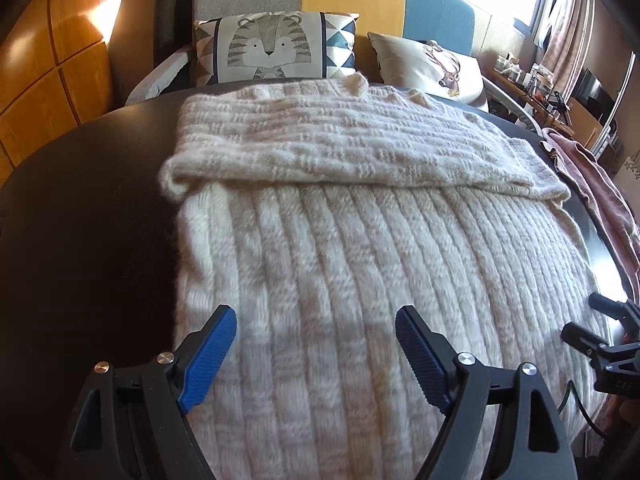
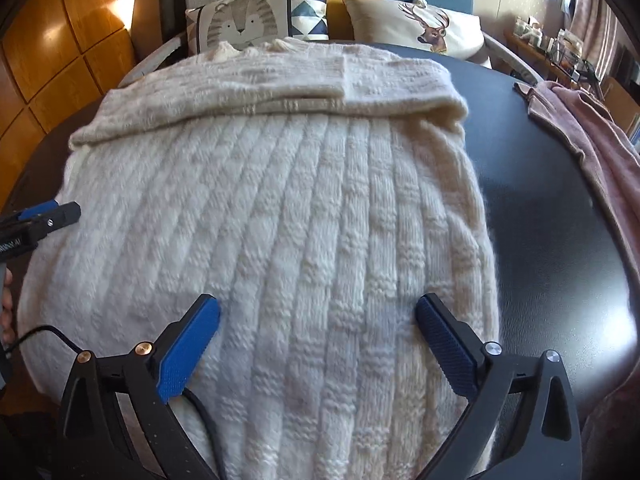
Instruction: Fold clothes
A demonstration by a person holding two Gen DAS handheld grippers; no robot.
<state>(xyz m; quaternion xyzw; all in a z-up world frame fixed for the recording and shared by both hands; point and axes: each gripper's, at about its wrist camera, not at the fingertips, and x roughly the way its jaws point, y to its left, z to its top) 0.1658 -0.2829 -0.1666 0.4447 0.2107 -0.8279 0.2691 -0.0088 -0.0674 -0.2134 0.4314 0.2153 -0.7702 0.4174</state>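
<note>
A cream knitted sweater (image 1: 340,248) lies flat on a dark round table (image 1: 88,208) and fills the middle of both views. Its far part is folded across, so a band with crosswise ribs (image 1: 320,140) lies on top of the body, and the fold edge runs from left to right in the upper half of the frame. The ribs of the body run toward the camera.

The left gripper (image 1: 316,316) hovers at the bottom of the left wrist view, over the near part of the sweater. Its two blue pads (image 1: 208,360) stand wide apart and nothing is between them except the fabric below; they do not press on it. The right gripper (image 2: 318,308) is at the bottom of the right wrist view, also over the near part of the sweater, close to its right edge. Its jaws are spread wide and grasp nothing. Whether the fingertips touch the wool I cannot tell, because the fisheye view bends the picture.

At the right side of the table lies a pink cloth (image 2: 592,132), apart from the sweater. Behind the table, in the upper part of the frame, there is a sofa (image 1: 436,4) with a tiger cushion (image 1: 272,46) and a deer cushion (image 1: 436,66). Wooden panels (image 1: 48,80) fill the upper left.
</note>
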